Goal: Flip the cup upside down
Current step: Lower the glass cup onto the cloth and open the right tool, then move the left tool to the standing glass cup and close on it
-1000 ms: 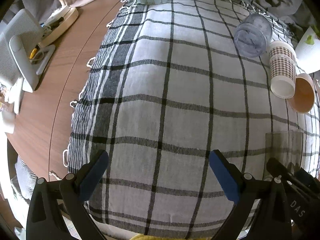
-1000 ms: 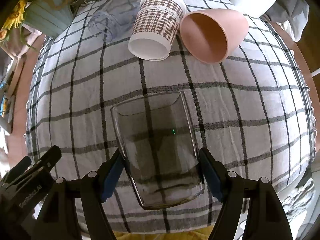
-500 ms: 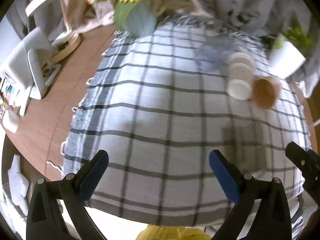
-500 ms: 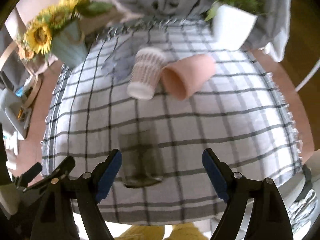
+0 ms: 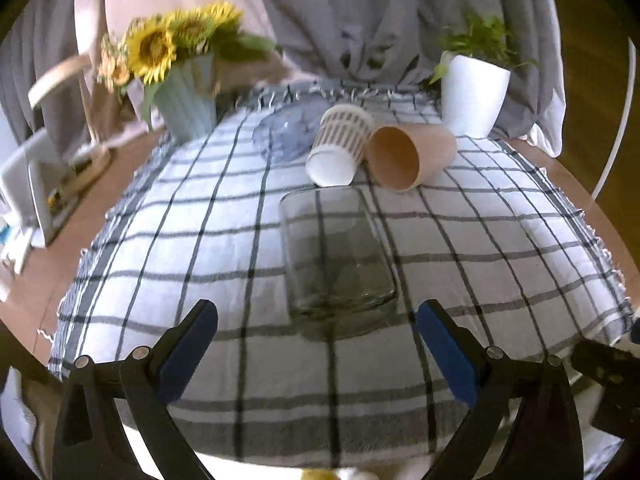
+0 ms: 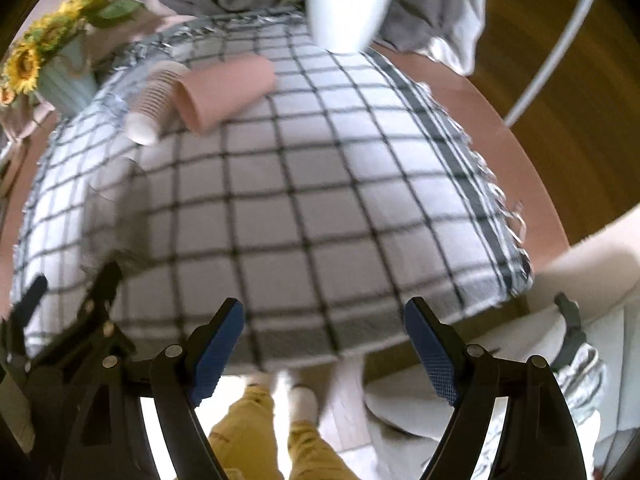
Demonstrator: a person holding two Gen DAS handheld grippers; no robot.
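Grey curtains [image 5: 400, 20] hang behind a round wooden table [image 5: 36, 268] covered by a white cloth with dark checks [image 5: 224, 208].

Seen from the left wrist, the left gripper [image 5: 316, 344] has its blue-padded fingers [image 5: 188, 350] spread wide and grips nothing. Just beyond them, between the two pads but apart from both, a clear glass cup [image 5: 334, 250] lies on the cloth. It looks empty, and whether its mouth or its base faces the camera cannot be told.

Farther off, three more containers lie on their sides close together. A white paper cup with a brown pattern [image 5: 340, 146] shows an empty white inside, a tan cup [image 5: 408, 156] shows an empty brown inside, and a bluish clear cup [image 5: 288, 134] behind them is too blurred to read.

At the far edge, a pale blue vase [image 5: 188, 100] holds sunflowers [image 5: 160, 44]. A white pot [image 5: 472, 96] holds a green plant.

Seen from the right wrist, the right gripper [image 6: 324, 348] also has its pads wide apart and grips nothing. It hangs over the near edge of the table, with yellow trousers [image 6: 256, 436] below.
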